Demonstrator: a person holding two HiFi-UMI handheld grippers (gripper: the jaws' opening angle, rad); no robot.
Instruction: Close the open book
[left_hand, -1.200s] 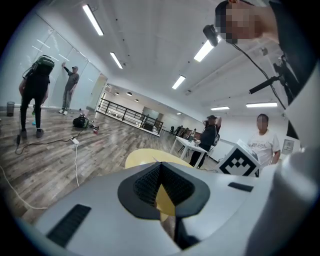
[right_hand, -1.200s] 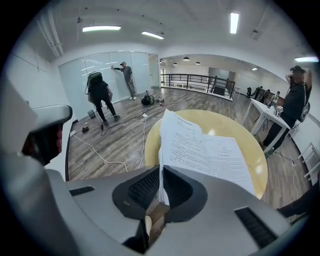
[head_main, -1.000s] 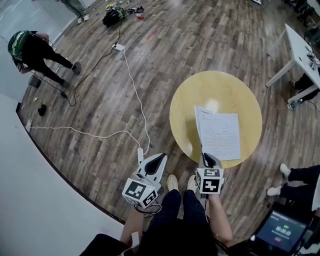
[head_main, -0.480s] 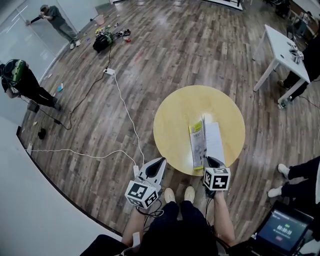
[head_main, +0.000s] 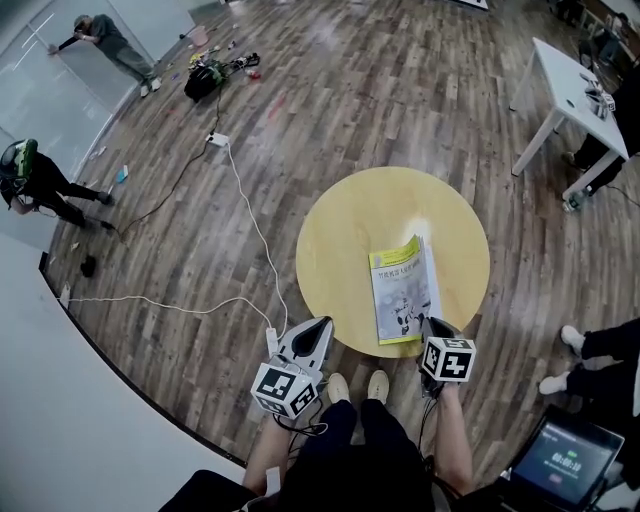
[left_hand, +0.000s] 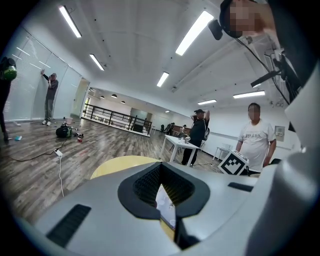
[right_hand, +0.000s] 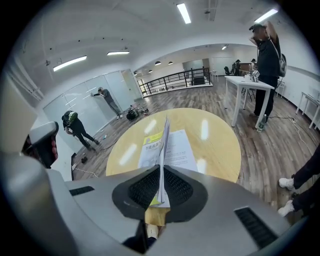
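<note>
A thin book (head_main: 403, 292) lies on the round yellow table (head_main: 345, 225), near its front edge. Its yellow-and-white cover faces up and slants over the white pages, which show as a strip (head_main: 431, 280) along its right side. My right gripper (head_main: 433, 327) is shut on the cover's near edge. In the right gripper view the cover (right_hand: 162, 145) stands on edge between the pads of my right gripper (right_hand: 161, 187), with a printed page (right_hand: 179, 150) flat to its right. My left gripper (head_main: 321, 323) hangs off the table's left front, shut and holding nothing (left_hand: 165, 197).
A white cable (head_main: 250, 215) and power strip (head_main: 213, 139) run over the wood floor left of the table. A white table (head_main: 565, 75) stands at back right. A person's legs (head_main: 600, 352) and a screen (head_main: 563, 460) are close on my right. Other people stand far left.
The held cover has swung from upright over to the right, so the yellow front now hides most of the white pages. My right gripper moved right with it; the left one shifted slightly.
</note>
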